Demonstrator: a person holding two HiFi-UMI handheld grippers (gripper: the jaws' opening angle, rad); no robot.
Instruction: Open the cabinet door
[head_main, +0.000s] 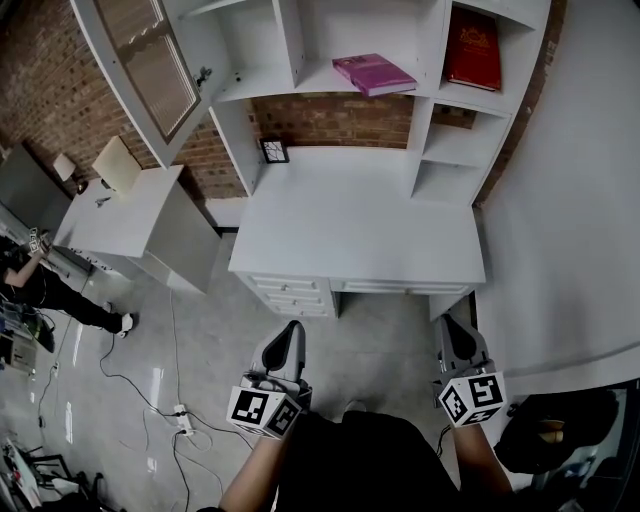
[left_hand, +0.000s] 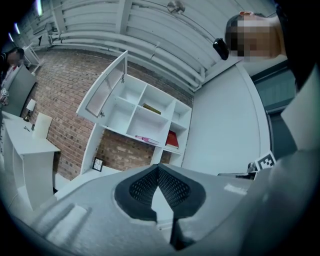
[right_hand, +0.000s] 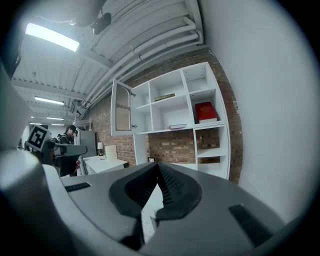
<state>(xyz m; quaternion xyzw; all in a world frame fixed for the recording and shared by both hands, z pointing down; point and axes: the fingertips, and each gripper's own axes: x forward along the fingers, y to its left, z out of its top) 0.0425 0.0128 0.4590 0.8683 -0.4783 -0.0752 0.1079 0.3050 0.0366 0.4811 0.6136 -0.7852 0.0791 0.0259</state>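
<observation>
The white cabinet door (head_main: 140, 62) with its glass pane stands swung wide open at the upper left of the shelf unit; it also shows in the left gripper view (left_hand: 106, 85) and the right gripper view (right_hand: 121, 107). Both grippers hang low in front of the desk (head_main: 360, 235), well back from the cabinet. My left gripper (head_main: 290, 330) is shut with nothing between its jaws, tips touching (left_hand: 159, 170). My right gripper (head_main: 455, 325) is also shut and empty (right_hand: 158, 166). Both point level toward the shelves.
A pink book (head_main: 373, 73) and a red book (head_main: 473, 48) lie in the shelves. A small picture frame (head_main: 274, 150) stands on the desk's back left. A white side table (head_main: 120, 215) is at left, cables and a power strip (head_main: 180, 415) on the floor, a person (head_main: 40, 285) at far left.
</observation>
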